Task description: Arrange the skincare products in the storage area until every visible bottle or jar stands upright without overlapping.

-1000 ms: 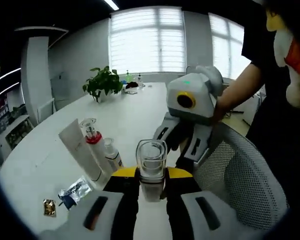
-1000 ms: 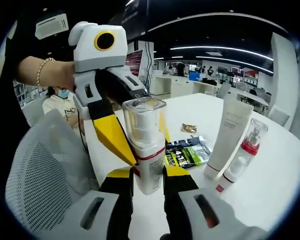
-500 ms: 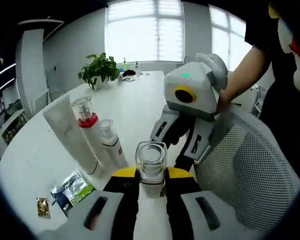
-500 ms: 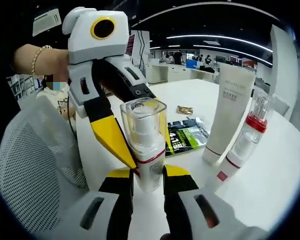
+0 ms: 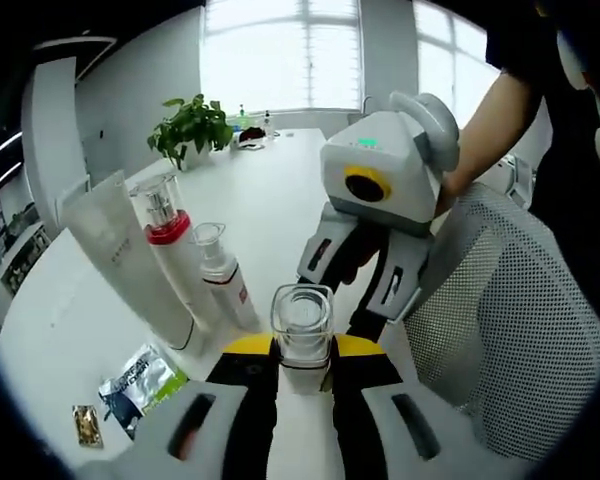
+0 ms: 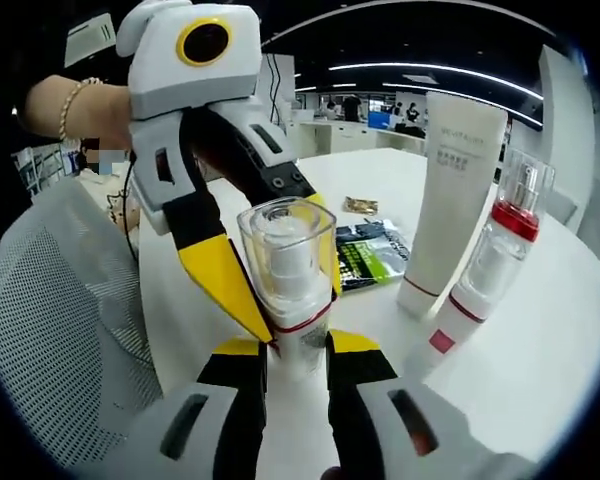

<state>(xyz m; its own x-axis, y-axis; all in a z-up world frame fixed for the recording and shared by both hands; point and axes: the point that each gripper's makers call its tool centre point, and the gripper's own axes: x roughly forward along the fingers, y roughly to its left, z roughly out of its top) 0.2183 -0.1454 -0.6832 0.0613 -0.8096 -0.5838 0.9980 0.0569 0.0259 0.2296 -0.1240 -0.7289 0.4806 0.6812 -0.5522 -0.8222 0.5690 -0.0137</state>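
A: What are the left tongs [image 5: 302, 362] doing?

B: Closing nearly all the way on a clear-capped pump bottle [image 5: 301, 335], yellow tips pressing both sides of it just below the cap. Bottle's standing upright betw. them.

A: And the right tongs [image 6: 297, 357]?

B: Gripping the same bottle [image 6: 287, 283], narrow gap, tips pinching it at the red band w/ the white body below. In the right gripper view the left tongs are reaching in from upper left, one yellow tip lying against the bottle's side.

A: So both are holding it?

B: Yes, both are clamping it from opposite sides, above the white desk [image 5: 270, 215] near its edge. Can't tell if its base is touching the desk.

A: The other products?

B: All upright on the desk: a white tube [image 5: 118, 262] on its cap, a tall red-banded pump bottle [image 5: 173, 248] just beside it, a small pump bottle [image 5: 225, 289] next to that. Flat sachets [image 5: 138, 378] are lying near the tube. A mesh chair [image 5: 510, 330] is sitting beside the desk, a potted plant [image 5: 190, 131] at the far end.
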